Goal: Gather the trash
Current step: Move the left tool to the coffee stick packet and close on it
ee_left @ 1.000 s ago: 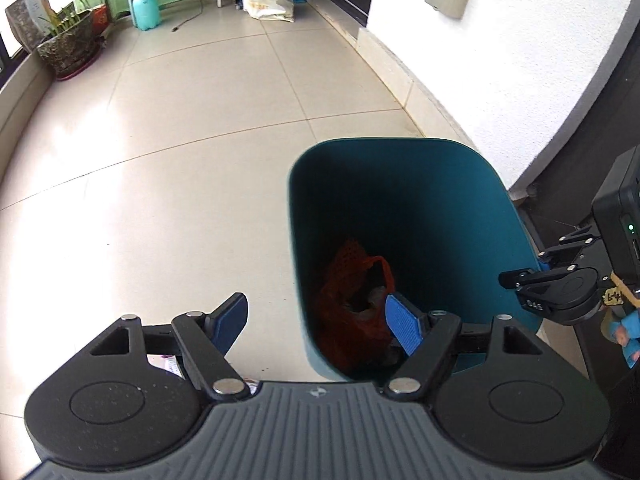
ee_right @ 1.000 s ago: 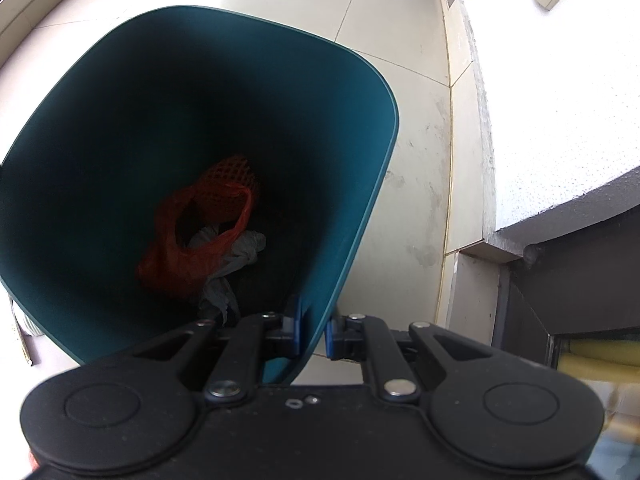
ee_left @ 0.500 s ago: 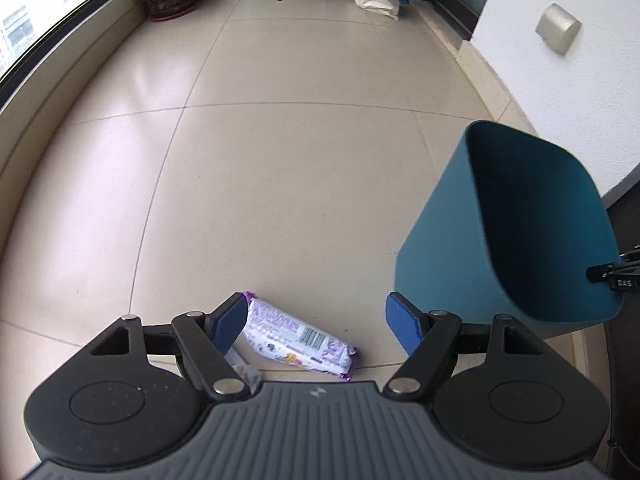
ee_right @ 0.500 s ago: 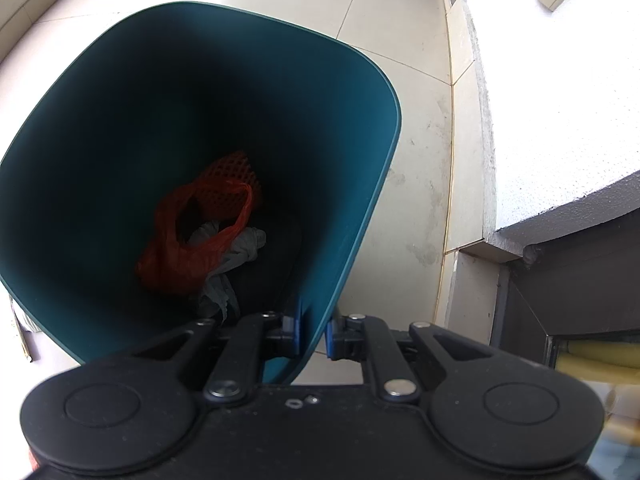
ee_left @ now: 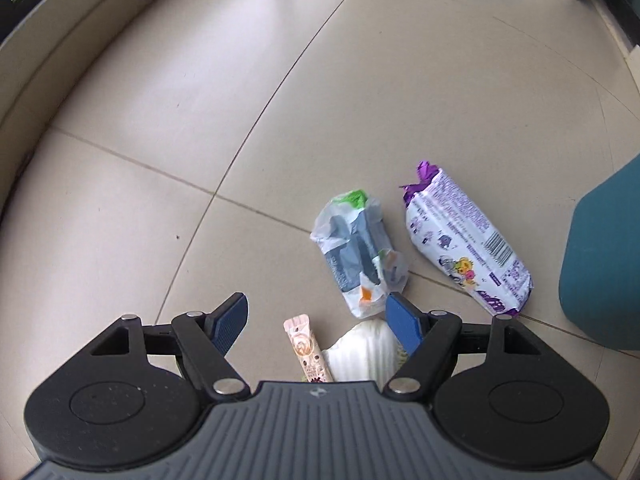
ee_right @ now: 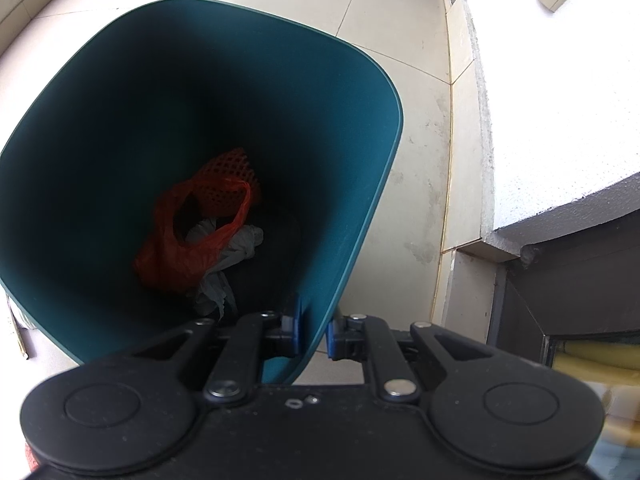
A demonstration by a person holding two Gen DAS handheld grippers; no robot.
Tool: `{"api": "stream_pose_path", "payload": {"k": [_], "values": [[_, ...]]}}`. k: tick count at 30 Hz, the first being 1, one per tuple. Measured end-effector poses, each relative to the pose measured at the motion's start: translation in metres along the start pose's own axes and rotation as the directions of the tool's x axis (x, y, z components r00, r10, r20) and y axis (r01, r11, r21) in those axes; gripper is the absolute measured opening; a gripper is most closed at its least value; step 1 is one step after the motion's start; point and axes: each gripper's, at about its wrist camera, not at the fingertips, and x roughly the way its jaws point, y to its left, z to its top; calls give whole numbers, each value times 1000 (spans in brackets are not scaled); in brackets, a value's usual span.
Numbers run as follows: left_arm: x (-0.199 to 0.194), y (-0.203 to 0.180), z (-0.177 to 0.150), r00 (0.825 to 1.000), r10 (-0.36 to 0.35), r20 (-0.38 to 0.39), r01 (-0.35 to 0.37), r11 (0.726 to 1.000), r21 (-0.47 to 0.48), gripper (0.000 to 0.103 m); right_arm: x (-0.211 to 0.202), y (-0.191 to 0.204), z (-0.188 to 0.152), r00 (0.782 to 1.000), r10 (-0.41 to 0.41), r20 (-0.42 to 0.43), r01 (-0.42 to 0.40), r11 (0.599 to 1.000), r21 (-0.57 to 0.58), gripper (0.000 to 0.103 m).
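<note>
Collecting is partly done (red bag (ee_right: 192,240) already binned); four wrappers (ee_left: 466,236) remain on the floor (ee_left: 200,120); left gripper (ee_left: 316,320) jaws spread wide; right gripper (ee_right: 314,330) jaws clamped on bin (ee_right: 360,200) rim.

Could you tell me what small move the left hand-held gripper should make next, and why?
Probably lower the left hand-held gripper straight down: it is open and empty, with the pink stick packet and white wrapper on the floor between its fingers. The right hand-held gripper already grips the bin by its rim.
</note>
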Motion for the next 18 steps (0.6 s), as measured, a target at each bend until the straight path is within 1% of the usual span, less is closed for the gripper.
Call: {"api": "stream_pose_path", "payload": {"k": [2,7,11,13,16,18], "values": [[22,17,-7,999,2,-44,-5,997,-82,76,0,0,0,1000,0,1,0,1000,3,11],[67,39,-24,992,-15,-126,-11,979,-201,76,0,0,-1,1000,-2,1,2,1000,5,11],[94,43,-32,986,-31,-164,-11,968,-251,76,0,0,-1,1000,-8,-2,8,1000,6,11],[106,45,-35,982,-54,-182,1,961,-277,76,0,1,0,1000,-11,-2,11,1000,7,11],[119,47,-39,975,-80,-206,13,951,-308,74,-1,1,0,1000,-13,-3,13,1000,8,11],[124,50,-41,974,-92,-208,17,942,-335,73,-1,1,0,1000,-15,-3,15,1000,6,12]]}}
